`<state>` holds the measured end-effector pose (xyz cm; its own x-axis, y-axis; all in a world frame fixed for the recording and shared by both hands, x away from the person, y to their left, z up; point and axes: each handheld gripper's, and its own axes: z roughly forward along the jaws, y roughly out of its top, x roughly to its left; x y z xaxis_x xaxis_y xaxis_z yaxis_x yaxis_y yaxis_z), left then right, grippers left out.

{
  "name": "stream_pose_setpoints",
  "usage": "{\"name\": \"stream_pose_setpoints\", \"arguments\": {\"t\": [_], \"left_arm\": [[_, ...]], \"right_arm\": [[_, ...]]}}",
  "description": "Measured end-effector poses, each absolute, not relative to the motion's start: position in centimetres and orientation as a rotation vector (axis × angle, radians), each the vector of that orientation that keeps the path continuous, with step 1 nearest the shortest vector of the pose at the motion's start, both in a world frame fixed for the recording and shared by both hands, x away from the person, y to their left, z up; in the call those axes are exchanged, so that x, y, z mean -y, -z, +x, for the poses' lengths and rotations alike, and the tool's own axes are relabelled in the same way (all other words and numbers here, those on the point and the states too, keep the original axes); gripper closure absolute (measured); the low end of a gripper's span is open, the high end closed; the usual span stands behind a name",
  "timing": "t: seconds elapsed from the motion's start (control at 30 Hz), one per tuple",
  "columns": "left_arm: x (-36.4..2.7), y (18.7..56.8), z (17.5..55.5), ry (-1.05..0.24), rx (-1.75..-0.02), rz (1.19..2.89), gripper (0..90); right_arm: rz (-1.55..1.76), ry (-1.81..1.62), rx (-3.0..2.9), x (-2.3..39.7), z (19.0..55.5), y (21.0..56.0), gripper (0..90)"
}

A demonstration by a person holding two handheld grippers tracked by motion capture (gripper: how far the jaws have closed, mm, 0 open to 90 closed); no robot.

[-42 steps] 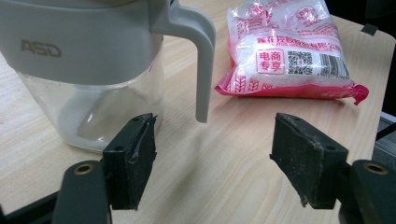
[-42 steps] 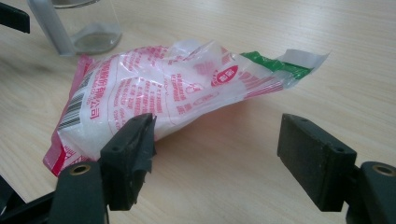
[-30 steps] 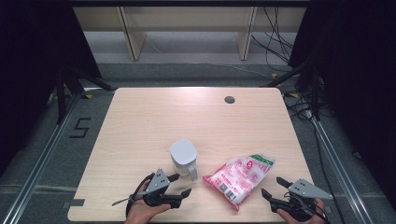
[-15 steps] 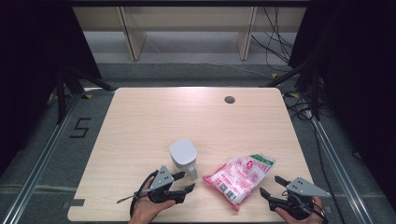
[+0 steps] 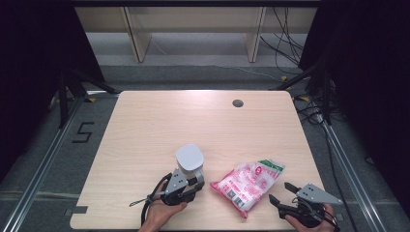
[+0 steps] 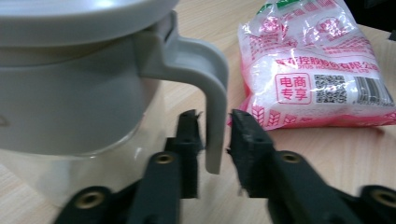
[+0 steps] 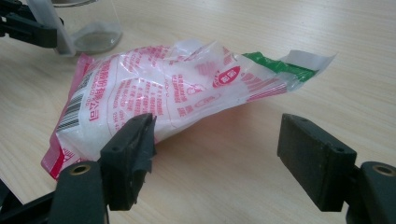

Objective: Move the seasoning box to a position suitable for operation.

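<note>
Right now, from the high view, the left tool (image 5: 189, 186) sits right against the near side of the jug (image 5: 189, 163), while the right tool (image 5: 284, 196) waits apart from it, just beyond the near right corner of the bag (image 5: 250, 180). Both things stand close to the near edge of the surface (image 5: 169, 121), with plenty of bare wood beyond them for moving forward or sideways.

Next, the left gripper view: the jug's handle (image 6: 214, 100) runs upright, straight ahead of the left tool (image 6: 215, 137) and between its two jaws. Those jaws have just been closing; the pads stand right at the handle, with perhaps a sliver of gap remaining, so I would not call it a firm grip yet. The bag (image 6: 312, 65) lies off beyond the right jaw.

Lastly, the right gripper view: the right tool (image 7: 233, 154) gapes wide open and holds nothing. The bag (image 7: 159, 100) lies ahead and toward its left jaw, long axis slanting across, the torn green end (image 7: 280, 65) pointing away to the right.
</note>
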<state>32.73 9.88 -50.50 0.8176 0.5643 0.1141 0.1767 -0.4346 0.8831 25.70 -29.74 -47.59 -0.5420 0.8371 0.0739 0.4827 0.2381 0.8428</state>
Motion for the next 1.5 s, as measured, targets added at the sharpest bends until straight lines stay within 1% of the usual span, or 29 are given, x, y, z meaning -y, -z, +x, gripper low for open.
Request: {"name": "stream_pose_setpoints", "arguments": {"t": [0.03, 0.07, 0.13, 0.17, 0.23, 0.27, 0.43, 0.47, 0.6, 0.87, 0.9, 0.93, 1.0, 1.03, 1.07, 1.1, 1.23, 1.37, 1.43, 1.47, 1.5], "left_arm": [[-9.6, 50.7, 32.7, -0.459, -0.553, 1.959, 78.8], [-9.9, 50.5, 32.7, -0.489, -0.538, 1.993, 80.9], [-9.8, 50.6, 32.7, -0.490, -0.526, 1.980, 81.6], [-9.6, 50.7, 32.1, -0.443, -0.608, 1.951, 81.7], [-9.8, 50.7, 32.1, -0.449, -0.614, 1.960, 81.9], [-9.6, 50.9, 31.4, -0.363, -0.725, 1.910, 81.9], [-10.5, 50.8, 31.6, -0.386, -0.709, 1.920, 81.9], [-11.4, 50.8, 31.8, -0.404, -0.708, 1.935, 81.9], [-12.7, 50.6, 31.8, -0.426, -0.714, 1.940, 82.5], [-15.1, 50.7, 32.4, -0.458, -0.780, 1.930, 84.8], [-15.5, 50.6, 32.6, -0.464, -0.806, 1.911, 84.5], [-15.6, 50.6, 32.7, -0.444, -0.816, 1.885, 83.2], [-15.8, 50.4, 32.7, -0.458, -0.812, 1.903, 78.0], [-15.8, 50.4, 32.7, -0.458, -0.812, 1.903, 73.7], [-15.7, 50.3, 32.5, -0.459, -0.823, 1.874, 73.7], [-15.6, 50.0, 32.4, -0.454, -0.818, 1.863, 68.7], [-15.1, 49.7, 32.4, -0.421, -0.805, 1.858, 56.8], [-14.1, 50.0, 32.8, -0.413, -0.807, 1.868, 56.1], [-13.8, 50.1, 33.1, -0.437, -0.813, 1.856, 59.6], [-13.8, 50.1, 33.2, -0.462, -0.817, 1.863, 63.9], [-13.8, 50.1, 33.4, -0.455, -0.822, 1.856, 63.8]], "right_arm": [[1.192, -1.227, -2.131, 29.8, 25.8, 47.6, 28.3], [1.194, -1.225, -2.128, 29.8, 25.8, 47.6, 28.3], [1.194, -1.225, -2.127, 29.8, 25.8, 47.6, 28.3], [1.196, -1.226, -2.127, 29.8, 25.8, 47.6, 28.3], [1.190, -1.228, -2.124, 29.8, 25.8, 47.6, 28.4], [1.189, -1.227, -2.123, 29.8, 25.8, 47.6, 28.3], [1.184, -1.229, -2.122, 29.9, 25.8, 47.6, 28.3], [1.185, -1.228, -2.124, 29.9, 25.8, 47.6, 28.3], [1.183, -1.229, -2.122, 29.9, 25.8, 47.6, 28.3], [1.176, -1.211, -2.115, 29.9, 25.9, 47.7, 28.3], [1.188, -1.208, -2.113, 29.9, 25.9, 47.7, 28.2], [1.217, -1.220, -2.108, 29.7, 25.7, 47.6, 28.2], [1.206, -1.217, -2.112, 29.8, 25.8, 47.6, 28.2], [1.208, -1.213, -2.118, 29.7, 25.8, 47.6, 28.2], [1.208, -1.213, -2.118, 29.7, 25.8, 47.6, 28.2], [1.177, -1.212, -2.118, 29.9, 25.9, 47.6, 28.2], [1.224, -1.227, -2.121, 29.7, 25.7, 47.6, 28.2], [1.178, -1.222, -2.123, 29.8, 25.9, 47.6, 28.2], [1.179, -1.207, -2.126, 29.8, 25.9, 47.7, 28.2], [1.192, -1.211, -2.122, 29.7, 25.9, 47.7, 28.2], [1.176, -1.212, -2.122, 29.8, 25.9, 47.7, 28.2]]}}
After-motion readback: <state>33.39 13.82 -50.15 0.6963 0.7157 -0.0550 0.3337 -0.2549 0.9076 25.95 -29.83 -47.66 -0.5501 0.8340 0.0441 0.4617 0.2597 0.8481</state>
